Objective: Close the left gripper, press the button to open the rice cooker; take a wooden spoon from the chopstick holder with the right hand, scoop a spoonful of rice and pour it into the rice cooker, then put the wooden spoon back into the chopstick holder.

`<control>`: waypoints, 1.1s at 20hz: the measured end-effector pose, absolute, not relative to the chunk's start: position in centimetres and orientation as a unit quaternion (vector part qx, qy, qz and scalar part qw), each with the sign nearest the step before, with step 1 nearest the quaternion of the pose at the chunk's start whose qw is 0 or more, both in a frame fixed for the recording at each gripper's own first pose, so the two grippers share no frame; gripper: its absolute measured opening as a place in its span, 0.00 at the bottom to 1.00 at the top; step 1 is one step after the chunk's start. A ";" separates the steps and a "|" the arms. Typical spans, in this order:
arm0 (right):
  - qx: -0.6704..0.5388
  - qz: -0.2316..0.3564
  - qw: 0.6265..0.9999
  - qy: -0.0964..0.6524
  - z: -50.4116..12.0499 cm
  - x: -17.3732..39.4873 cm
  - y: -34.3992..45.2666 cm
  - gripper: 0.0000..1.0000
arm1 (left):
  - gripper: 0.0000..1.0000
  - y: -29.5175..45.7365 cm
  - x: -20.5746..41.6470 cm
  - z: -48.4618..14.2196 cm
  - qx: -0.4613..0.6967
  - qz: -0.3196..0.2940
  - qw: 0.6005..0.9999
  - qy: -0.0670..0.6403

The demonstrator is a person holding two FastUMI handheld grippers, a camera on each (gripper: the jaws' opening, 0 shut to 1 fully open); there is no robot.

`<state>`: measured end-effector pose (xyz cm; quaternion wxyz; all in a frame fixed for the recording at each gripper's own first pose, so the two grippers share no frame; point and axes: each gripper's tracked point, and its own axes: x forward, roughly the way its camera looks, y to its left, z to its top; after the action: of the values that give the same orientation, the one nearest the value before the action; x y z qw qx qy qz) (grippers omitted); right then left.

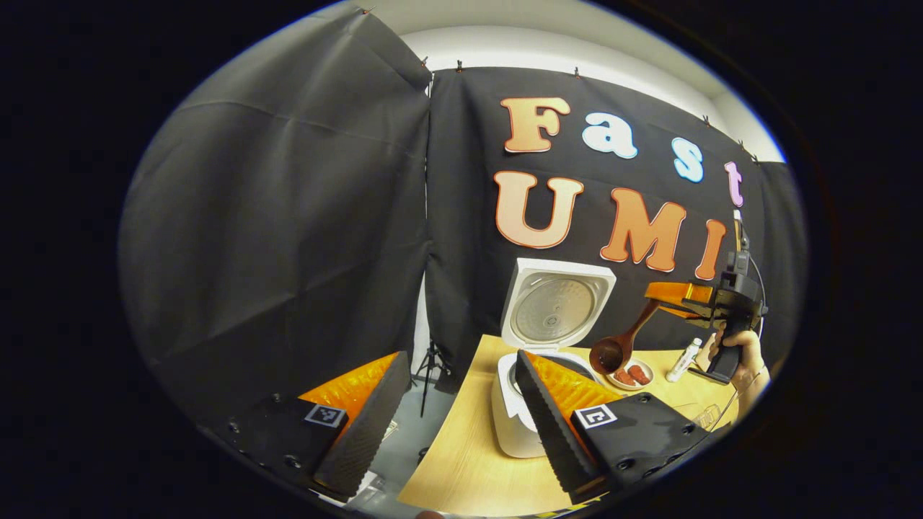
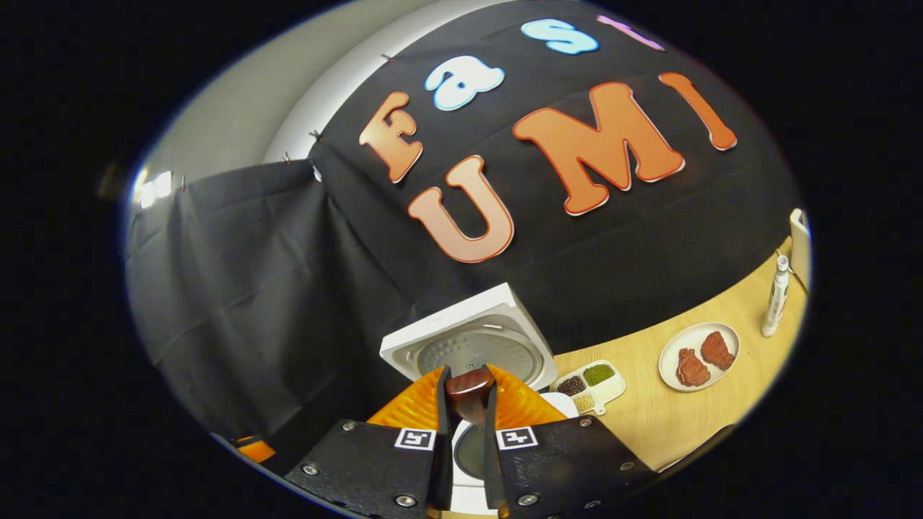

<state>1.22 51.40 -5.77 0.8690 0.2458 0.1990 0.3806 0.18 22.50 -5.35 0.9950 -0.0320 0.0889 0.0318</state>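
The white rice cooker [image 1: 508, 425] stands on the wooden table with its lid [image 1: 555, 306] raised. My left gripper [image 1: 454, 404] hovers open in front of it, nothing between its fingers. To the right, my right gripper [image 1: 660, 299], held by a hand [image 1: 746, 357], is shut on the handle of the wooden spoon [image 1: 620, 346]; the spoon's bowl hangs low beside the open pot. In the right gripper view, my right gripper [image 2: 469, 378] clamps the spoon handle [image 2: 469, 395] above the cooker's pot [image 2: 469, 453], with the lid [image 2: 476, 346] just behind. I cannot tell what the spoon's bowl holds.
A divided tray of grains [image 2: 591, 386] sits right of the cooker. Further right are a plate with two red pieces [image 2: 699, 357] and a small white bottle [image 2: 777, 295]. The same plate [image 1: 631, 375] and bottle [image 1: 683, 359] lie under the right gripper. The table edge [image 1: 433, 461] drops off left of the cooker.
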 end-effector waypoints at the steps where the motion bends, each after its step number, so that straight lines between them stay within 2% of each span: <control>1: 0.271 0.373 0.863 0.204 -5.6 1.5 50.0 0.16 | 0.99 22.3 0.1 -5.1 -0.031 0.030 0.995 0.086; 10: 0.391 0.296 0.849 0.198 -4.7 4.9 35.1 0.16 | 1.00 18.4 0.1 -4.0 -0.024 0.000 0.997 0.073; 22: 0.448 0.162 0.860 0.180 -8.5 5.2 14.3 0.16 | 1.00 13.8 1.0 -2.7 -0.030 -0.021 0.997 0.061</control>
<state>5.16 14.33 -8.54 0.8603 0.4484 0.1802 0.1622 0.97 13.79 -2.74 0.9975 -0.0299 0.0608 -0.0213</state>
